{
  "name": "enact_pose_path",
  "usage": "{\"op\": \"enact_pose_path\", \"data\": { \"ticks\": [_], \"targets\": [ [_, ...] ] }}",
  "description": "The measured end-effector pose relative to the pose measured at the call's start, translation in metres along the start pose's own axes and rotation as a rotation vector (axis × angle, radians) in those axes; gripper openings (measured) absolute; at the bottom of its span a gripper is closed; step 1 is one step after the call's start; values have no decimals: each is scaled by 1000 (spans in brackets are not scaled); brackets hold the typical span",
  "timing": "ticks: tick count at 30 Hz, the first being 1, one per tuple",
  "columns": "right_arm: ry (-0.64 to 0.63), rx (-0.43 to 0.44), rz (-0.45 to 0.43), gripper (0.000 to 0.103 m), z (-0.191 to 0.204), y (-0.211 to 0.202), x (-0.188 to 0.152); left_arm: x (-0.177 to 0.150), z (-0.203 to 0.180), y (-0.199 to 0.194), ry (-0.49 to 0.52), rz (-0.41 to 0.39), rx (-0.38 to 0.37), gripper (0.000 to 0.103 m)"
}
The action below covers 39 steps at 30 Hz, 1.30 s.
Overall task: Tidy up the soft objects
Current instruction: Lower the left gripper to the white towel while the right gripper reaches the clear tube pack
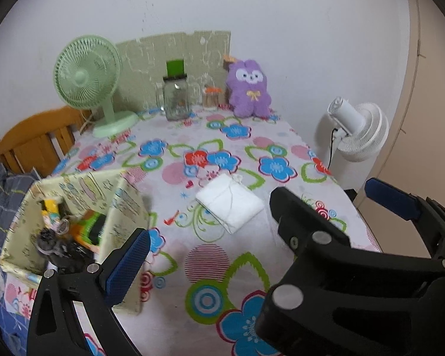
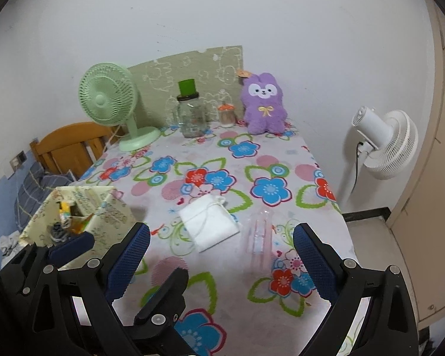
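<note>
A folded white cloth with a drawstring [image 1: 230, 201] lies mid-table on the flowered tablecloth; it also shows in the right wrist view [image 2: 208, 222]. A purple plush bunny [image 1: 248, 89] sits upright at the far edge against the wall, also in the right wrist view [image 2: 264, 103]. A patterned fabric storage box [image 1: 74, 222] stands at the left edge, holding several small items; it shows in the right wrist view [image 2: 83, 207]. My left gripper [image 1: 281, 234] is open, near the cloth. My right gripper [image 2: 222, 264] is open and empty, short of the cloth.
A green desk fan [image 1: 89, 86], a glass jar [image 1: 176, 98] and a small orange-lidded jar [image 1: 211, 98] stand at the back. A clear plastic bottle [image 2: 259, 237] lies right of the cloth. A white floor fan [image 1: 359, 130] stands right of the table, a wooden chair [image 1: 35, 139] left.
</note>
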State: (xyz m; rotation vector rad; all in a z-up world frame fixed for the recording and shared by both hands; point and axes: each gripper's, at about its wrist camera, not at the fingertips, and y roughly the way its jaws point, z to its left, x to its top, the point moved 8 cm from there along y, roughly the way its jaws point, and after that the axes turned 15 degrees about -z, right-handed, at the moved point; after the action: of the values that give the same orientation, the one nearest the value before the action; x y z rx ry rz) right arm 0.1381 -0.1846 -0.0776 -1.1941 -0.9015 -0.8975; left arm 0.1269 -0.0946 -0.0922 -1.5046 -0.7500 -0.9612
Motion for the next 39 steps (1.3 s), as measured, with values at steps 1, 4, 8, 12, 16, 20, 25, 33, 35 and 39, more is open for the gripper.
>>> {"op": "enact_pose_path", "data": {
  "ticks": [1, 4, 8, 12, 16, 20, 25, 33, 35, 39],
  "targets": [
    [0, -6, 3, 99, -2, 2, -2, -3, -1, 3, -1, 9, 1, 102],
    [10, -14, 23, 99, -9, 12, -9, -9, -3, 13, -8, 28, 3, 102],
    [21, -21, 39, 99, -18, 23, -17, -17, -6, 29, -19, 54, 3, 98],
    [36, -35, 71, 99, -27, 36, -27, -26, -9, 43, -23, 93, -1, 98],
    [37, -48, 92, 99, -33, 46, -34, -31, -9, 55, -25, 109, 20, 97],
    [27, -51, 111, 99, -36, 57, -40, -36, -7, 65, -34, 120, 30, 97],
    [24, -50, 144, 98, -38, 71, -51, -45, -3, 80, -43, 149, 41, 97],
    [35, -49, 197, 93, -42, 89, -65, -55, -6, 96, -32, 200, 28, 97],
    [37, -57, 214, 93, -43, 92, -68, -57, -7, 98, -20, 204, 31, 97],
    [46, -64, 249, 85, -44, 100, -77, -61, -7, 102, -14, 223, 29, 97]
  ]
}}
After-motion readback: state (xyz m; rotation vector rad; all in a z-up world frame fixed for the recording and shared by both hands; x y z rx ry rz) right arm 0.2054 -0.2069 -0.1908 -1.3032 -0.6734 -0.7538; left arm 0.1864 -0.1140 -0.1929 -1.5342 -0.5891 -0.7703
